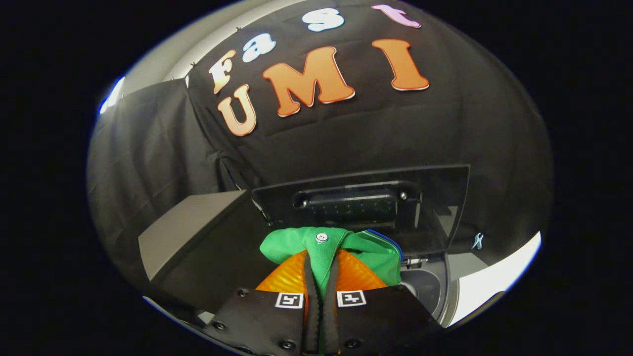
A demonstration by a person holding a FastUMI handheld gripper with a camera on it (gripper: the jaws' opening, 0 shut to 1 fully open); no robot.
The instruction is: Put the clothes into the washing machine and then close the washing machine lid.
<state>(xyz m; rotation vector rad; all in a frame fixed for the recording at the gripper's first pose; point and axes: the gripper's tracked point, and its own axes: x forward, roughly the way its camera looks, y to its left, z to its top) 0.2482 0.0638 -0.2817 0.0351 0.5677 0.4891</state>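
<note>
While lid [361, 198] of washing machine [435, 291] stands raised and upright behind tub, task judged roughly at midpoint: garment lifted, not yet dropped in, lid not yet shut.

Washing machine: seen beyond and slightly to one side of fingers; pale top surface and dark round tub opening [420, 287] partly visible past cloth. Nothing discernible inside the visible slice of tub; most of it hidden by the cloth, so contents not confirmed.

Lid: dark panel with window and handle bar, tilted back against booth wall, fully open. Closing step still to do.

Grey box or cabinet [190, 230]: beside machine, apart from it, not involved.

Green garment [326, 257]: bunched, pinched between fingers, spilling out ahead of them; small white button showing on top fold. Hangs in front of lid and appears above or near tub rim rather than inside; exact height over opening cannot be told.

Gripper [321, 301]: closed, both fingers pressed on green cloth, narrow strip of fabric running down between them.

Remaining, as judged: carry cloth over opening, release into tub, then swing lid down. Possible snag: cloth edge draping over rim and fouling lid.
</note>
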